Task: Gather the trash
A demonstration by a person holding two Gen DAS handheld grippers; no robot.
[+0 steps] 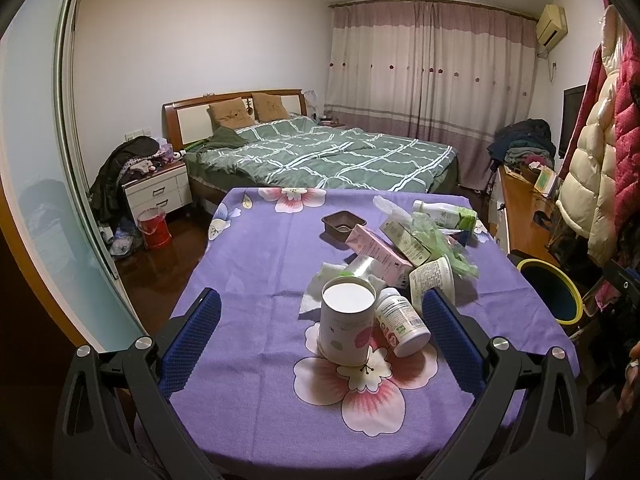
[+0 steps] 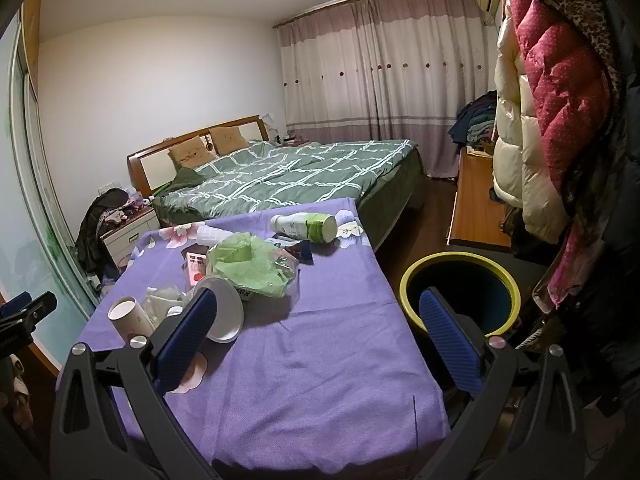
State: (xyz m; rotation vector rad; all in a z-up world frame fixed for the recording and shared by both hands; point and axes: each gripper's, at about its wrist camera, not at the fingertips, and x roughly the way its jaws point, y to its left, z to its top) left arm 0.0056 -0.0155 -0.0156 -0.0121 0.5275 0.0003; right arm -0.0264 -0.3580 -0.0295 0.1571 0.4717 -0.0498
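Both the left gripper (image 1: 320, 336) and the right gripper (image 2: 318, 338) gape empty. The trash sits mid-frame on the table (image 1: 248, 264), with the bin (image 2: 460, 292) at right. The upright tube (image 1: 347, 322) touches a lying bottle (image 1: 402, 320), so a careless grab could roll that bottle off the table.

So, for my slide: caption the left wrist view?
Open left gripper faces trash clustered on a purple floral tablecloth.

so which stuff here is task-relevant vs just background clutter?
Job: round canister, pill bottle, yogurt cup, pink carton, green bag, drink bottle, brown tray, bin.
Background: bed, nightstand, red bucket, hanging coats.
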